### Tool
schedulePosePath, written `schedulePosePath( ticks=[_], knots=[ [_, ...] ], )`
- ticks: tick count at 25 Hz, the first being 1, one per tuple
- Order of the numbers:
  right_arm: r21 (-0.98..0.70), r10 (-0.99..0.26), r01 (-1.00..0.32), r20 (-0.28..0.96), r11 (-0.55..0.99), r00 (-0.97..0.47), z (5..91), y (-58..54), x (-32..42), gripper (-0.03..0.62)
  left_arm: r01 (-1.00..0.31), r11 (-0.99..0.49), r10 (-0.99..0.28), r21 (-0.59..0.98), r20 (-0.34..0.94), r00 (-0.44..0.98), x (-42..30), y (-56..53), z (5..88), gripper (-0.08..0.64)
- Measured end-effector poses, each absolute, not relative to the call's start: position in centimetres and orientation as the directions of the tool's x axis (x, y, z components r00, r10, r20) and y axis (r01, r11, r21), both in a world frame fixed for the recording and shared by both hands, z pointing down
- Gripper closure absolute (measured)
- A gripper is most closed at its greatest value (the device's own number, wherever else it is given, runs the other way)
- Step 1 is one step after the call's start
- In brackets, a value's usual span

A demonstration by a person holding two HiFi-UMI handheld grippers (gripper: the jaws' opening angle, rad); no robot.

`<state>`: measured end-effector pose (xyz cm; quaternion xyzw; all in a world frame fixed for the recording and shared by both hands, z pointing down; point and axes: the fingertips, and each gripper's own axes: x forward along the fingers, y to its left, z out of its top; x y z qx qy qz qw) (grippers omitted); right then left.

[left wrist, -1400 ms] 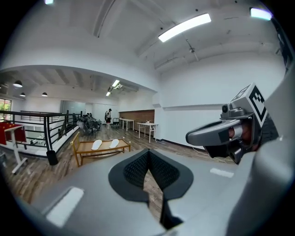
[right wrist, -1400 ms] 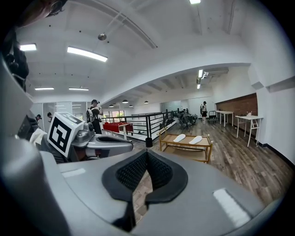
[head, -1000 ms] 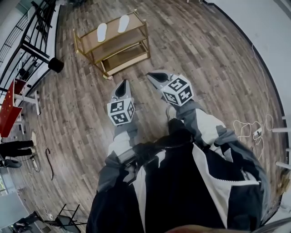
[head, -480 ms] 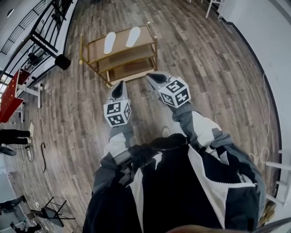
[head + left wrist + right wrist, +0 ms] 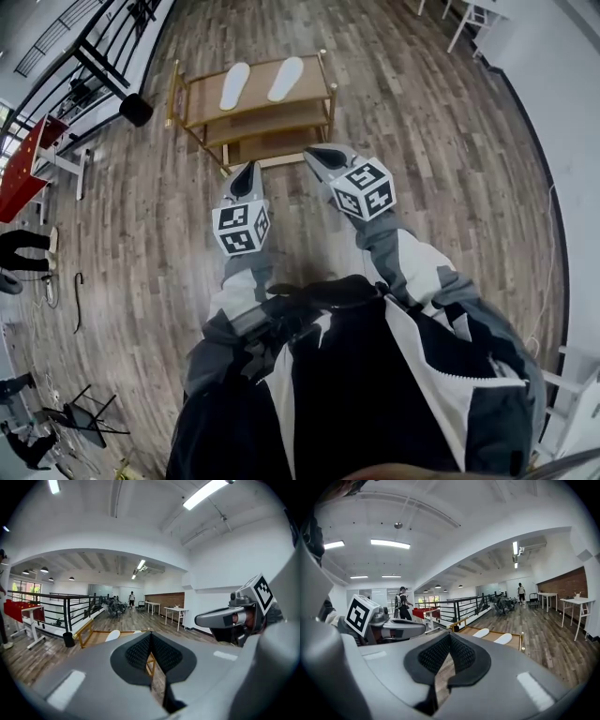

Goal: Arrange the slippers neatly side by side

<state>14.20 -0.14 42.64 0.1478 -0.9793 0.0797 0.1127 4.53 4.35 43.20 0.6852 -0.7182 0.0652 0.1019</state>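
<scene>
Wood-plank floor under gold shelf rack

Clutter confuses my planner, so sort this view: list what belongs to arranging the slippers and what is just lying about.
Job: left slipper, right slipper, shelf rack under them, left hand-held gripper, right hand-held gripper (both shut, empty).
Lying about: black bin, red table, floor cable.

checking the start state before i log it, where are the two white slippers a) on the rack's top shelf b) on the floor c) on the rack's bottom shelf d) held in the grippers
a: the head view shows both white slippers lying on the top shelf of the gold rack.
</scene>
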Motion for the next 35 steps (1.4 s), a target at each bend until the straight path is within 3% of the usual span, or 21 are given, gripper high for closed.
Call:
schedulePosePath(
  ticks=[8,25,35],
  knots=[
    [-0.125,-0.255,-0.296,0.269,0.947,-0.929,44.2,-2.5,11.3,0.589,-0.995,0.062,-0.970,0.074,0.241,-0.042,1.0,1.1,44.6,0.554],
    [-0.103,-0.386,-0.429,0.288,0.898,-0.876,43.5,-13.7,-4.7,0.589,-0.990,-0.127,-0.963,0.062,0.233,0.138,-13.7,-12.5,43.6,0.552],
    [-0.084,-0.439,-0.486,0.316,0.870,-0.841,44.4,-18.3,-8.8,0.588,-0.986,-0.146,-0.959,0.084,0.234,0.162,-18.7,-16.6,45.1,0.552]
  ],
)
